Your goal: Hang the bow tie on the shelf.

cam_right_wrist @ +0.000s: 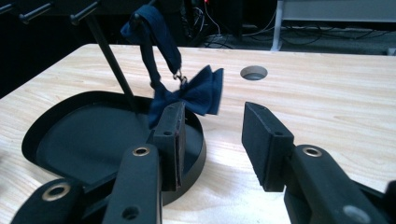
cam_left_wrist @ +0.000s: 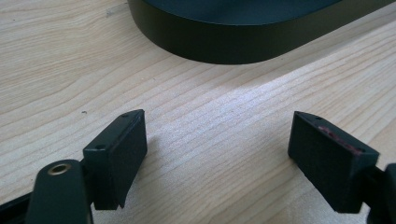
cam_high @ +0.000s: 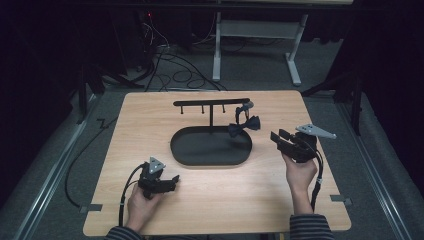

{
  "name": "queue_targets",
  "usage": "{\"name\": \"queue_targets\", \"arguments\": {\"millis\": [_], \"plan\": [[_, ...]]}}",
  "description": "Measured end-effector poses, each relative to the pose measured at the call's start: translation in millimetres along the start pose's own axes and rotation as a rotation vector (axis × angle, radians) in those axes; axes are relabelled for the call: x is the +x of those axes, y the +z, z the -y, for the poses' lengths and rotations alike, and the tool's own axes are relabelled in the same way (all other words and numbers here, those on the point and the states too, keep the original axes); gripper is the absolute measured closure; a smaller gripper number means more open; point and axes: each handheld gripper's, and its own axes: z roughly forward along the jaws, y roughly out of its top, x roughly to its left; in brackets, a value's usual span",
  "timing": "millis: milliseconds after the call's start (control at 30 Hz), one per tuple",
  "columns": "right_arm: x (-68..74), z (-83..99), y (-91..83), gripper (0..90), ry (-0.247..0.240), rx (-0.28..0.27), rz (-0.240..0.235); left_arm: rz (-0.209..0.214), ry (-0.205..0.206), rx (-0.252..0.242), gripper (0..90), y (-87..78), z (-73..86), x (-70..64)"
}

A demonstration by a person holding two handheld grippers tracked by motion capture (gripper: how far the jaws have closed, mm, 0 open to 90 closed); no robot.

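Bow tie (cam_high: 244,124), dark navy, hangs by its strap from the right end of the crossbar of a black T-shaped stand (cam_high: 211,103), dangling just above the right rim of the stand's oval tray (cam_high: 190,150). Right gripper (cam_high: 280,138) held low on the bench (cam_high: 150,115), just beside the tray's right end, jaws parted and empty, aimed at the bow. Left gripper (cam_high: 170,181) rests near the front left of the tray, jaws wide apart, nothing between them.

Judgement: step in hand is taking, or settling, the bow with the right gripper. Best approach: rise from bench level, come in level with the bow's knot, close on the knot or the strap just above the metal clasp (cam_right_wrist: 180,77), not on the soft wings, which would fold and slip.

In the way: the stand's upright post (cam_right_wrist: 112,60) is near the bow; the tray rim sits directly under the reach; spare pegs (cam_high: 202,109) line the bar to the left. Strap loop could snag on the bar end if pulled sideways. A round cable hole (cam_right_wrist: 254,72) lies in the bench beyond.
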Motion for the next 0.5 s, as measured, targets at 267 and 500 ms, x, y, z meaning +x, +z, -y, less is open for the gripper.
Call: {"name": "queue_targets", "arguments": {"millis": [267, 500], "plan": [[-0.7, 11.0, -6.2, 61.1, 0.004, 0.006, -0.011, 0.0, -0.001, -0.001, 20.1, 0.1, 0.0, -0.1], [-1.0, 19.3, -10.0, 61.0, 0.013, 0.01, -0.021, 0.0, 0.0, 0.0, 20.1, 0.0, 0.0, 0.0]]}}
